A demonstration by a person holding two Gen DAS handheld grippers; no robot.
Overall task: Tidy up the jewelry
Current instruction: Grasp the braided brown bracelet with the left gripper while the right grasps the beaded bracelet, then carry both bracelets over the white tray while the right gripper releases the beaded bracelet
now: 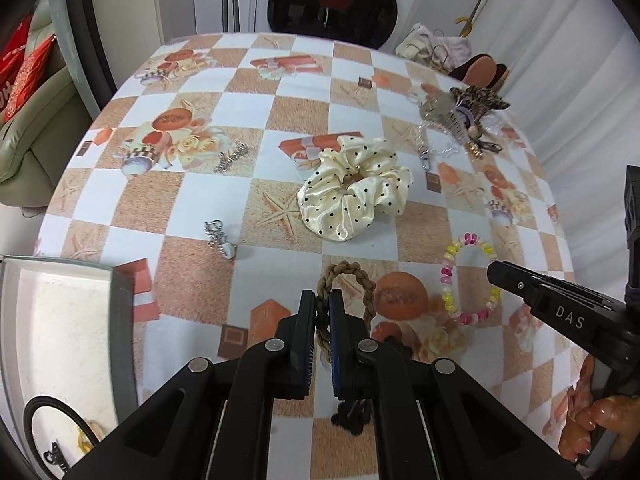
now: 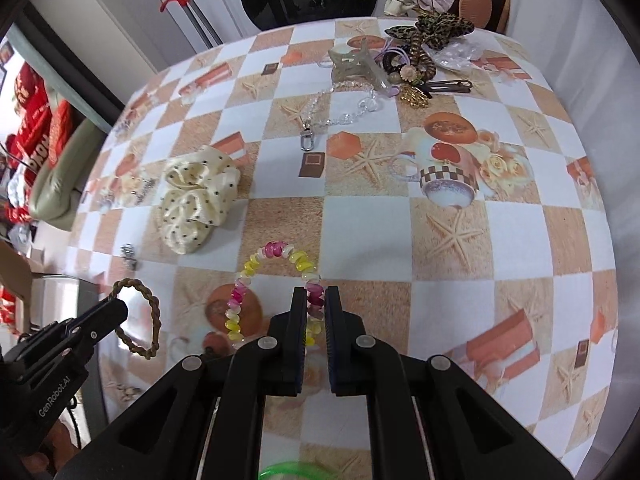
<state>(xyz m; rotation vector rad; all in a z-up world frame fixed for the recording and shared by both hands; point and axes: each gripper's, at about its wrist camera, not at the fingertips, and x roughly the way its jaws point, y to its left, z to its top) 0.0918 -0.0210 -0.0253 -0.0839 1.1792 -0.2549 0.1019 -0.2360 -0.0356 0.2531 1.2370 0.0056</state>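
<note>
My left gripper is shut on a brown braided hair band, which hangs as a loop just above the checkered tablecloth. The same braided band shows in the right wrist view, pinched by the left gripper. My right gripper is shut on a pink and yellow beaded bracelet; that bracelet also appears in the left wrist view beside the right gripper. A cream polka-dot scrunchie lies at the table's middle.
An open grey box with a black ring inside sits at the near left. A heap of hair clips, bands and a leopard bow lies far right, with a clear chain near it. Small silver earrings lie left of centre.
</note>
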